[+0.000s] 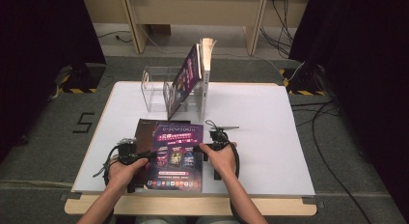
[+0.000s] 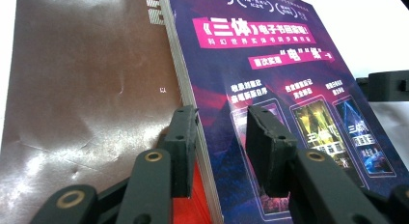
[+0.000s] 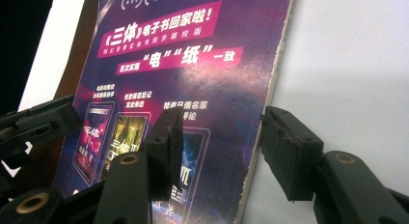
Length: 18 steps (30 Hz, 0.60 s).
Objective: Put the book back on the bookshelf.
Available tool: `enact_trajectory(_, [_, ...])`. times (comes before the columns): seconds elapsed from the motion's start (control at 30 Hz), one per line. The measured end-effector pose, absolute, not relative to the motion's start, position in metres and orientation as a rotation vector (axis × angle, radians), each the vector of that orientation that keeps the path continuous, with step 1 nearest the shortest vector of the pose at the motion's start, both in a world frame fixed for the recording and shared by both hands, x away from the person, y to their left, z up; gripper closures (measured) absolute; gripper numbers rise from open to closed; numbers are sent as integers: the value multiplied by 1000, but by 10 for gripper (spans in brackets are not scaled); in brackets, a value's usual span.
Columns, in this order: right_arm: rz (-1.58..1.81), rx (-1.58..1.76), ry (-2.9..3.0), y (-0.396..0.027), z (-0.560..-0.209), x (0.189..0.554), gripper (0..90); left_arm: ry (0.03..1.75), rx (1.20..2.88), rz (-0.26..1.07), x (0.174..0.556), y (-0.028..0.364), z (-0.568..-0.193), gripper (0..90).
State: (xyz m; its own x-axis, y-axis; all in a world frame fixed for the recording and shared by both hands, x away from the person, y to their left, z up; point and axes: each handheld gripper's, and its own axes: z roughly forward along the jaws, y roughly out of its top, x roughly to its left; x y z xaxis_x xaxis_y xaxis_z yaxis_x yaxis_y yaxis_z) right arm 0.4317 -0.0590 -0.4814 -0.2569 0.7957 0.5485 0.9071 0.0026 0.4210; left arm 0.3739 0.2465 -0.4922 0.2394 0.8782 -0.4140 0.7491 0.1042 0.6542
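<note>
— Near the front edge of the white desk [image 1: 270,137], where is the purple book [image 1: 176,156]?
— Lying flat, partly over a brown book [image 1: 144,130].
— And each tool?
— Left tool [image 2: 222,142] straddles its left edge, right tool [image 3: 219,147] its right edge; both stand open, pads not pressing.

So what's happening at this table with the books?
A person holds a gripper in each hand and works on a purple book that lies on a brown book near the table's front edge. The left gripper has one jaw under the purple cover's edge and one on top. The right gripper straddles the opposite edge, jaws apart. Behind, more books lean in a clear stand.
</note>
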Motion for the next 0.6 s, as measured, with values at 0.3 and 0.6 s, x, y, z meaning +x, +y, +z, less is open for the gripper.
enact_trajectory(0.3, [-1082,-1833,-2072,-63,-482,434,580,1532,1676,210,372,245,-492,644])
enact_trajectory(0.6, [-1091,-1818,-2034,-69,-485,435,627,1530,1690,218,372,244,-492,649])
